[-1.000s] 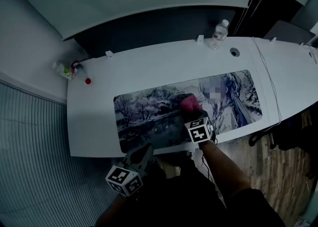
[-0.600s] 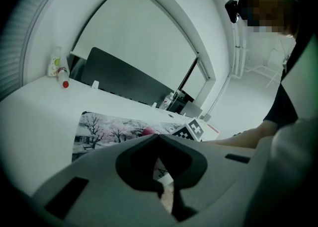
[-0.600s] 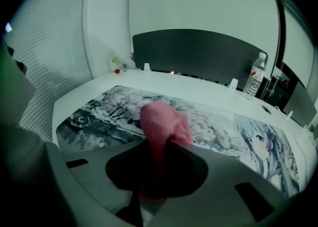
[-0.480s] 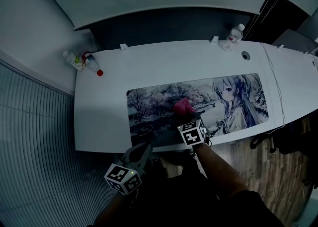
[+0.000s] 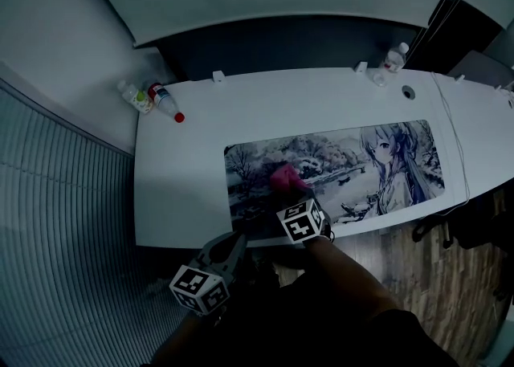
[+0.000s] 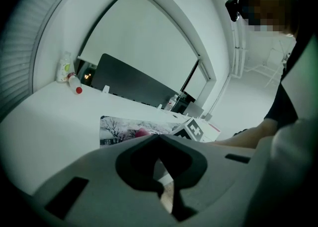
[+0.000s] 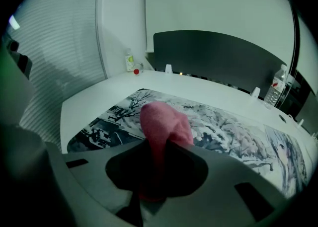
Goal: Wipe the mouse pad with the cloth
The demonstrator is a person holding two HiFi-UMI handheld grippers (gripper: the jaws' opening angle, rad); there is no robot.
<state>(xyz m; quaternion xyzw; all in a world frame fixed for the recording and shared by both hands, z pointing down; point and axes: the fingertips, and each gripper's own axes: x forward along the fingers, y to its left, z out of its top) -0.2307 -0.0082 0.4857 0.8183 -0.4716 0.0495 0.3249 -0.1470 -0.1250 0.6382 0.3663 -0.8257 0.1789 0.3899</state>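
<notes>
A long mouse pad [image 5: 353,161] printed with snowy trees and an anime figure lies on the white desk [image 5: 193,181]. A pink cloth [image 5: 285,178] rests on the pad's left part, near its front edge. My right gripper [image 5: 291,190] is shut on the cloth and presses it to the pad. In the right gripper view the cloth [image 7: 161,124] bulges out from between the jaws over the pad [image 7: 223,126]. My left gripper [image 5: 231,246] hangs off the desk below its front edge, shut and holding nothing. The left gripper view shows the pad [image 6: 119,127] and cloth [image 6: 142,132] ahead.
Two small bottles [image 5: 136,99] [image 5: 165,102] stand at the desk's far left corner. A clear water bottle [image 5: 393,59] is at the far right, by a cable hole [image 5: 408,92]. A white cable [image 5: 454,148] runs past the pad's right end. A dark panel [image 5: 281,44] backs the desk.
My right gripper has slid the pink cloth leftwards along the pad, from its middle to its left part. The left gripper has stayed below the desk edge.
</notes>
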